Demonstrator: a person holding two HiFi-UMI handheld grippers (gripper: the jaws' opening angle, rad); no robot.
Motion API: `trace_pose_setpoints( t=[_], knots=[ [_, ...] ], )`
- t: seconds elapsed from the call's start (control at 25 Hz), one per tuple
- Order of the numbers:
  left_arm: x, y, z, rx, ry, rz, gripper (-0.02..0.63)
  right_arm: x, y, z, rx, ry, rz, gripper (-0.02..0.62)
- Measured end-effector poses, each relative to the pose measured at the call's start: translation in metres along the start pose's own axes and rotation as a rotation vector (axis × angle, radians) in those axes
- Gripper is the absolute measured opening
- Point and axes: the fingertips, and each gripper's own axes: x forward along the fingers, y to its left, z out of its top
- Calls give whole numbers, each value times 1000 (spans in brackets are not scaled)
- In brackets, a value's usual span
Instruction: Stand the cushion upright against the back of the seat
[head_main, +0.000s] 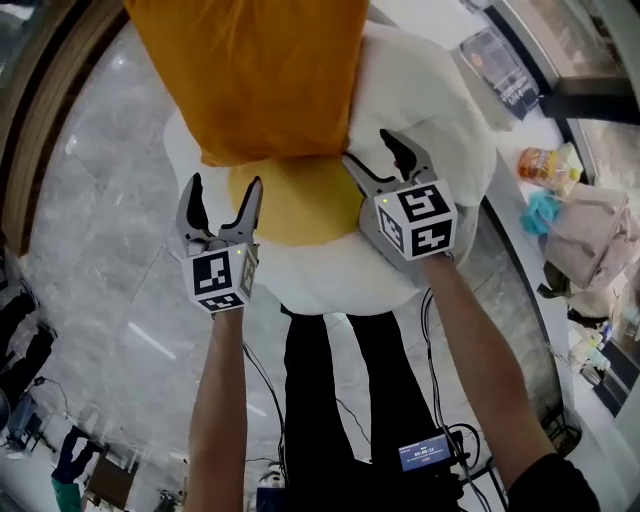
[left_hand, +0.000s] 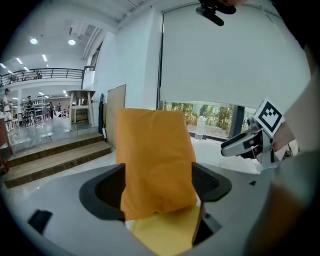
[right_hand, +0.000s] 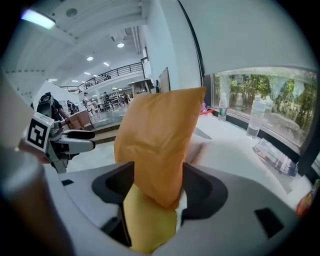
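An orange cushion (head_main: 255, 70) stands upright on a white fluffy seat (head_main: 440, 110) with a yellow middle (head_main: 300, 205). My left gripper (head_main: 224, 195) is open just short of the cushion's lower edge, with nothing between its fingers. My right gripper (head_main: 378, 158) is open at the cushion's lower right corner. In the left gripper view the cushion (left_hand: 155, 160) rises beyond the open gripper (left_hand: 159, 187), and the right gripper (left_hand: 250, 142) shows at the right. In the right gripper view the cushion (right_hand: 157, 145) fills the gap of the open gripper (right_hand: 159, 192).
Grey marble floor (head_main: 110, 240) lies left of the seat. A white ledge (head_main: 545, 130) at the right carries a dark booklet (head_main: 500, 65), a snack bag (head_main: 545, 162) and a beige bag (head_main: 595, 235). Cables and a small screen (head_main: 425, 452) lie by the person's legs.
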Motion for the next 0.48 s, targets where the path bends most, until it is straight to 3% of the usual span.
trace_pose_setpoints(
  t=[0.2, 0.48],
  knots=[
    [-34, -18, 45, 11, -23, -12, 411, -50, 11, 28, -2, -18, -1, 291],
    [-81, -42, 100, 16, -30, -6, 330, -124, 20, 58, -41, -17, 7, 239]
  ],
)
